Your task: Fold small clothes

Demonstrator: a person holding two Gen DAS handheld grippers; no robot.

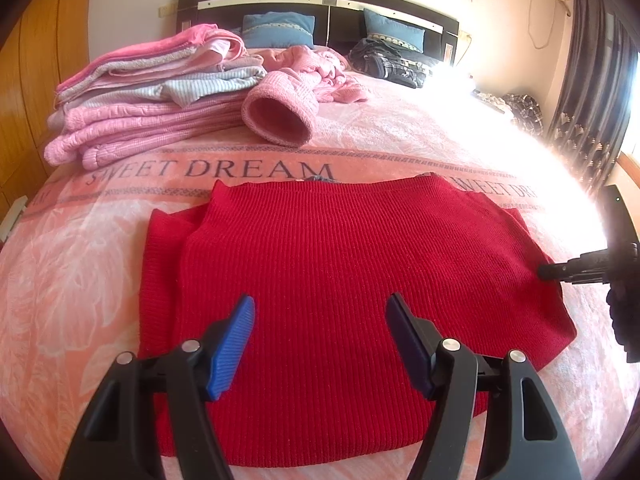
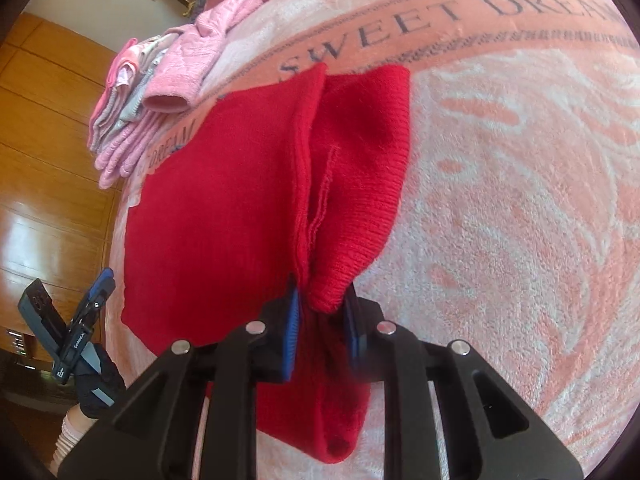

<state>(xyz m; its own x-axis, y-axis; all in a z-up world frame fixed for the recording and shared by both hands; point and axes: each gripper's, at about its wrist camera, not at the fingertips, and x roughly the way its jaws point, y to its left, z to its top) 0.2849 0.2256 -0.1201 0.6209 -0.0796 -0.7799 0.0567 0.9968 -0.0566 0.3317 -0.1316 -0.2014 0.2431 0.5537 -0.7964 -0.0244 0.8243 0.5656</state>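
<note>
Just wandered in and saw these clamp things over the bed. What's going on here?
A person is folding a red knitted sweater spread on a pink bedspread, holding a tool in each hand. The right tool is shut on the sweater's sleeve at its right side. The left tool hovers open above the sweater's near part, holding nothing. A stack of folded pink clothes sits further up the bed.

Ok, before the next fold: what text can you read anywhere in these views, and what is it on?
"SWEET DREAM" — woven band of the pink blanket, repeated along it, also in the right wrist view.
Small white print on the left tool: too small to read.
No readable text on the red sweater.
</note>
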